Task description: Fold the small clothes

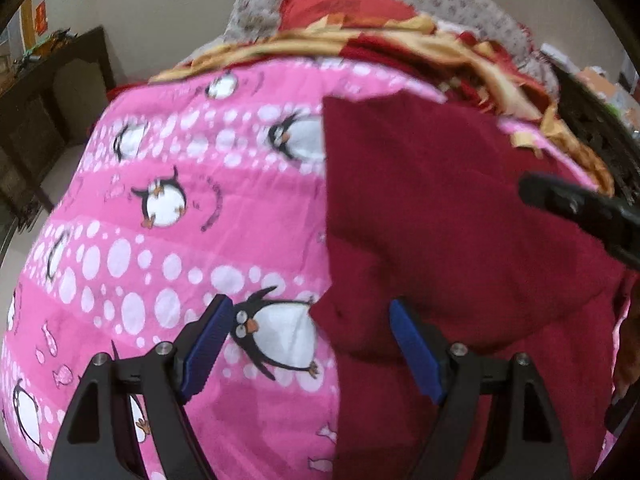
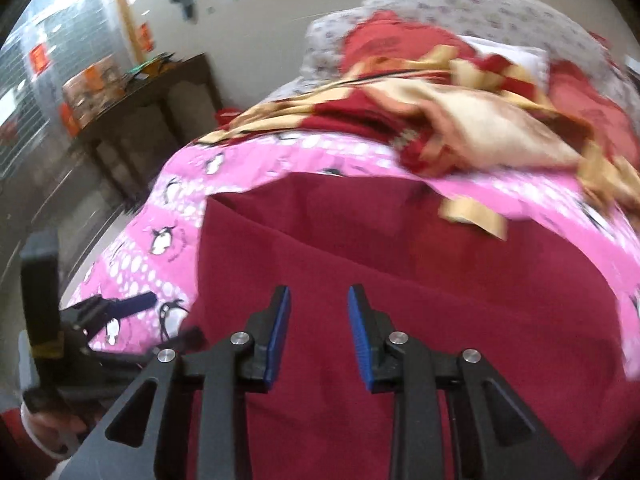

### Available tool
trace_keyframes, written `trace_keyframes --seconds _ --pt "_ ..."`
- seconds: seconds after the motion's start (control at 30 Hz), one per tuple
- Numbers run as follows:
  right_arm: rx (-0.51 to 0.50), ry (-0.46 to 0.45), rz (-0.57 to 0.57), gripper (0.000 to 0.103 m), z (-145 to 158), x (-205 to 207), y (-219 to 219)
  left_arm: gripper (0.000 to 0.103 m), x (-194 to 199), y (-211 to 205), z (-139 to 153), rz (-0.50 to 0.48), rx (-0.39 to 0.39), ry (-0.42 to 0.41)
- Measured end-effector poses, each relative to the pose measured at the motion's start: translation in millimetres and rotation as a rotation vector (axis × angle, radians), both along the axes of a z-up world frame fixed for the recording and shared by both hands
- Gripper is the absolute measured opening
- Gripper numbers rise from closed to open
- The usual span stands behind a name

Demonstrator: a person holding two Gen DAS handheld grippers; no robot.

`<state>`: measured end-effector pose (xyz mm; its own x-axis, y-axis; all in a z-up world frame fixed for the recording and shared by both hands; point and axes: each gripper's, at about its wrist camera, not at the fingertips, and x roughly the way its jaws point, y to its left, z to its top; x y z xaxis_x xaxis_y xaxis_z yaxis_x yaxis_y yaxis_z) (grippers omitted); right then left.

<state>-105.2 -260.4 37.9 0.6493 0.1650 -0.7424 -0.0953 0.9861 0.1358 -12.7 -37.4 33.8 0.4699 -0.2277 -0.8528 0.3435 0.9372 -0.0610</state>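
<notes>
The dark red garment [image 1: 460, 240] runs off the bottom edge in both views, and the heaped blanket [image 2: 460, 112] behind is motion-blurred.

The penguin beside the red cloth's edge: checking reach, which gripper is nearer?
Left. The left gripper straddles the penguin; the right gripper is over the red cloth.

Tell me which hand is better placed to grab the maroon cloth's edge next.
Probably the left: the left gripper stands open astride the maroon cloth edge on the pink penguin sheet; the right gripper hovers mid-cloth.
</notes>
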Motion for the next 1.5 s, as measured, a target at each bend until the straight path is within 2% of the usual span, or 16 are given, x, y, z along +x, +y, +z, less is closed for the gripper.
trace_keyframes --seconds 0.1,0.2,0.33,0.43,0.53,0.67,0.73,0.8,0.9,0.93,1.03,1.1,1.17,1.27,1.4,1.5 --pt "-0.046 0.057 0.062 0.055 -19.5 33.0 20.1 0.087 4.5 4.5 -5.9 0.019 -0.029 0.016" --pt "-0.096 0.093 0.05 0.055 -40.3 55.0 30.0 0.088 7.4 3.4 -7.2 0.021 -0.022 0.012" --pt "-0.05 0.065 0.033 0.055 -37.1 52.1 24.3 0.088 10.2 2.6 -2.7 0.025 -0.022 0.008" --pt "-0.015 0.054 -0.006 0.055 -23.7 24.2 0.7 0.088 9.5 4.5 10.8 0.039 -0.038 -0.039" --pt "-0.021 0.008 -0.117 0.055 -8.6 -19.0 -41.6 0.088 16.1 2.8 21.3 0.053 -0.066 -0.064" --pt "-0.193 -0.019 -0.375 0.061 1.0 -75.6 -105.1 0.088 29.4 -3.2 22.2 0.066 -0.078 -0.058" --pt "-0.238 -0.013 -0.477 0.067 0.9 -94.1 -131.9 0.088 37.4 -8.6 20.2 0.076 -0.082 -0.058" --pt "-0.225 0.025 -0.545 0.069 -3.2 -99.0 -156.7 0.088 45.3 -12.8 14.5 0.087 -0.078 -0.049" --pt "-0.131 0.063 -0.511 0.064 -18.1 -89.7 -173.9 0.088 58.9 -20.0 1.7 0.102 -0.045 -0.006" --pt "-0.099 0.067 -0.501 0.046 -22.1 -88.2 -178.8 0.089 62.3 -21.8 -1.7 0.104 -0.03 0.008" --pt "-0.026 0.037 -0.529 0.032 -14.5 -96.7 -184.3 0.089 62.0 -26.1 -0.3 0.094 -0.002 0.0" --pt "-0.034 0.005 -0.538 0.031 -6.7 -104.6 -182.9 0.089 60.6 -27.6 0.1 0.081 0.014 -0.008" --pt "-0.077 0.039 -0.542 0.031 -13.0 -102.1 -180.7 0.091 62.4 -27.5 -3.0 0.082 0.014 -0.002" --pt "-0.066 0.071 -0.556 0.031 -28.6 -98.1 -185.5 0.091 62.6 -26.0 -5.5 0.088 0.013 -0.002" --pt "-0.022 0.039 -0.58 0.041 -9.8 -111.9 -187.6 0.091 56.7 -29.0 4.2 0.082 0.03 -0.01" --pt "-0.06 0.005 -0.569 0.042 3.9 -119.3 -178.6 0.091 47.5 -27.4 14.4 0.07 0.028 -0.033"
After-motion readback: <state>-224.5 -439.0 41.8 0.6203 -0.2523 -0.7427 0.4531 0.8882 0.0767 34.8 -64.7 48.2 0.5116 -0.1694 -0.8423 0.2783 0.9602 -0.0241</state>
